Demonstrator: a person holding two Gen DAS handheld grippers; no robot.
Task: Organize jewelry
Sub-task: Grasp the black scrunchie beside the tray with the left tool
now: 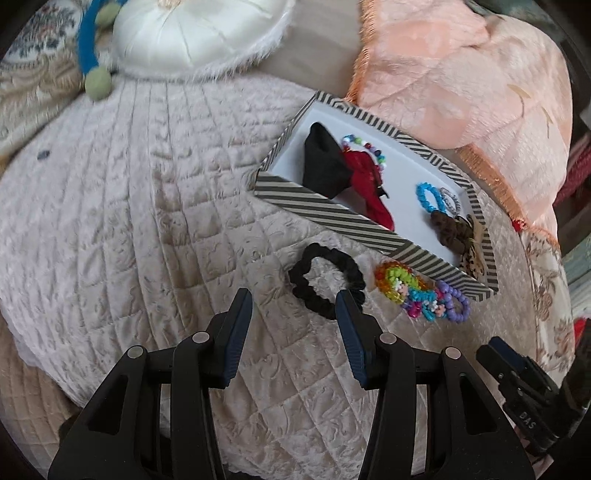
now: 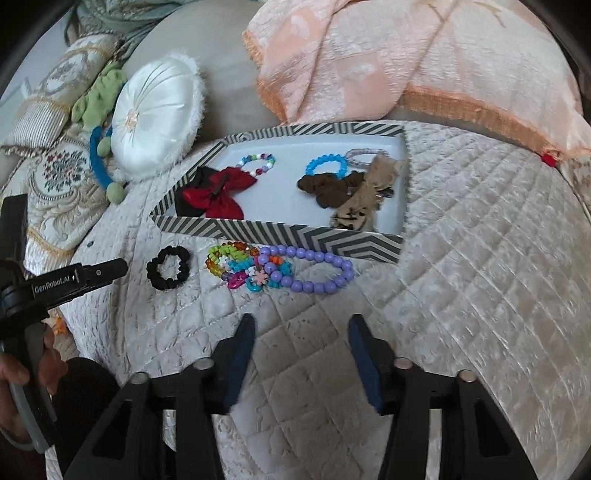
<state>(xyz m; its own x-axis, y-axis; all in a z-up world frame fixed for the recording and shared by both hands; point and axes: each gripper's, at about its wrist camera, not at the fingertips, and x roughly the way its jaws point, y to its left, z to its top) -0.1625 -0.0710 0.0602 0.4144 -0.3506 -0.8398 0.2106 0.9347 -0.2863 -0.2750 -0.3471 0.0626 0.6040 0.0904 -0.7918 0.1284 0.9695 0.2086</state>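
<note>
A striped box (image 1: pixel 325 218) (image 2: pixel 280 230) with a white floor lies on the quilted bed. Inside are a red bow (image 2: pixel 221 194), a black cloth (image 1: pixel 323 158), a multicolour bead bracelet (image 2: pixel 258 164), a blue bead bracelet (image 2: pixel 325 164), a brown scrunchie (image 2: pixel 325 188) and a tan bow (image 2: pixel 365 197). In front of the box lie a black scrunchie (image 1: pixel 325 284) (image 2: pixel 168 267), a heap of coloured bead bracelets (image 1: pixel 410 291) (image 2: pixel 240 267) and a purple bead bracelet (image 2: pixel 314 269). My left gripper (image 1: pixel 295 310) is open, just short of the black scrunchie. My right gripper (image 2: pixel 301 332) is open and empty, below the bracelets.
A round white cushion (image 1: pixel 195 33) (image 2: pixel 155 118) and a blue hoop with green balls (image 1: pixel 88 59) (image 2: pixel 101 166) lie at the back left. A peach blanket (image 1: pixel 461 85) (image 2: pixel 406 55) lies behind the box. The left gripper's body (image 2: pixel 55 284) shows at the right view's left edge.
</note>
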